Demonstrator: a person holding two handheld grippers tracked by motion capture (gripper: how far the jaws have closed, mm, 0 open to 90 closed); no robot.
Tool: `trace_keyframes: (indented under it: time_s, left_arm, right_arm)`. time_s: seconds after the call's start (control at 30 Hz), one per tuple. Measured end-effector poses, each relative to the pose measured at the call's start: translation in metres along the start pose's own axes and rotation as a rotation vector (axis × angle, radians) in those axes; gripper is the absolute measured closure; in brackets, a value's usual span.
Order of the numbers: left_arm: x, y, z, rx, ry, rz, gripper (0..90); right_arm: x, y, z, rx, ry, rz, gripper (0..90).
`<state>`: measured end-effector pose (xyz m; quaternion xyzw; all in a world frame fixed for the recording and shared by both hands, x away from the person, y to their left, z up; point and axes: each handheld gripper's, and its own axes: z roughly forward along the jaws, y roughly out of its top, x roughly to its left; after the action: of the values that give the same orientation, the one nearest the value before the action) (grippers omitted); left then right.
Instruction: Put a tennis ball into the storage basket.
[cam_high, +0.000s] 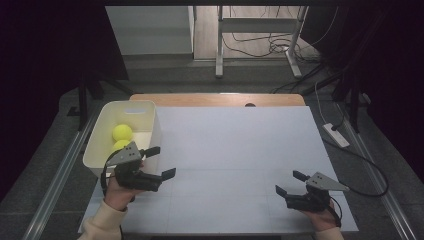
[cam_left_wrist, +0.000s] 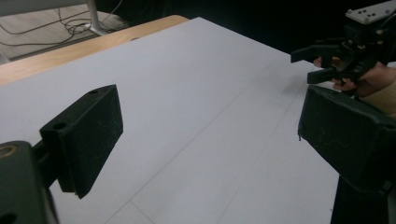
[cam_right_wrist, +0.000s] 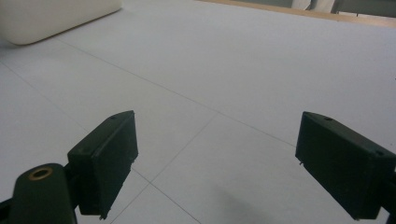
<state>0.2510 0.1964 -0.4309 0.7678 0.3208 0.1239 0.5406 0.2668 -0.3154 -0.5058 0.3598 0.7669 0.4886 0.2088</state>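
Two yellow balls (cam_high: 121, 136) in cream bin (cam_high: 150, 117) at bench (cam_high: 240, 145) left edge, touching each other, against bin's near-left side. Left gripper (cam_high: 162, 161) just beside bin's near right corner, jaws wide apart, nothing between. Right gripper (cam_high: 291, 182) near bench's near right corner, jaws likewise spread, nothing held. Wide bare white sheet between the two grippers; wooden strip along far edge. Count: two balls, one bin, two grippers
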Motion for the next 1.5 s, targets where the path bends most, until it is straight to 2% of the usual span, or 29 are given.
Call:
trace_keyframes:
  time_s: [0.33, 0.53, 0.7, 1.07, 1.3, 1.5]
  left_arm:
    - [-0.014, -0.013, 0.005, 0.009, -0.019, 0.01, 7.3]
    - [-0.019, -0.026, 0.011, 0.045, -0.021, 0.017, 7.0]
    - [-0.022, -0.038, 0.019, 0.094, 0.0, 0.033, 6.3]
    - [-0.013, -0.063, 0.028, 0.107, 0.013, -0.024, 6.2]
    - [-0.009, -0.074, 0.035, 0.106, 0.002, -0.03, 6.1]
    - [-0.006, -0.08, 0.037, 0.102, -0.001, -0.018, 6.1]
  right_arm:
    - [0.0, 0.0, 0.0, -0.004, -0.001, 0.002, 12.8]
    - [0.0, 0.0, 0.0, -0.005, -0.002, 0.0, 12.8]
    - [0.001, 0.0, 0.0, -0.005, 0.001, -0.001, 12.8]
    - [0.001, -0.001, 0.001, -0.003, -0.002, -0.002, 12.8]
    - [0.001, -0.001, 0.001, -0.001, -0.003, -0.005, 12.9]
    - [0.001, -0.002, 0.001, 0.003, -0.001, -0.005, 12.9]
